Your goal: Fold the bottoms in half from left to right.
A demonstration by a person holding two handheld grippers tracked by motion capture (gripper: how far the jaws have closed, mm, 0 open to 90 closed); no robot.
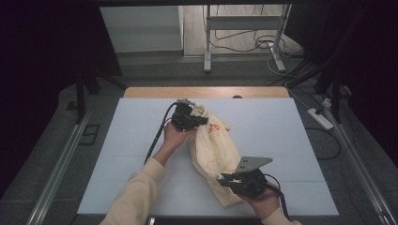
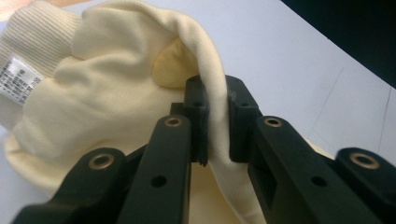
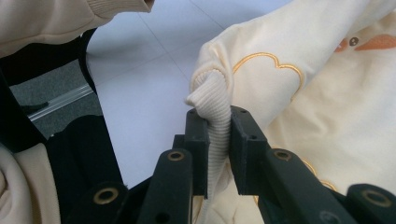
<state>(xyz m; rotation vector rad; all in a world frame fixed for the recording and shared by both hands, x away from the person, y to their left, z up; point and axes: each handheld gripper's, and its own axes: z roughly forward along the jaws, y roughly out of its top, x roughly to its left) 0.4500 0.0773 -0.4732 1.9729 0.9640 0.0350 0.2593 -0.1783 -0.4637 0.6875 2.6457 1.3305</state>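
Observation:
A cream sweatshirt with an orange print lies bunched on the white table top, stretched between my two grippers. My left gripper holds its far end, shut on a fold of the cream fabric; a ribbed cuff and a white care label show beside it. My right gripper is at the near end, shut on a ribbed edge of the sweatshirt. Orange stitched outlines run across the cloth beyond its jaws.
The white table top has a wooden strip along its far edge. Metal rails run along the floor on both sides. A stand, cables and a power strip lie beyond the table.

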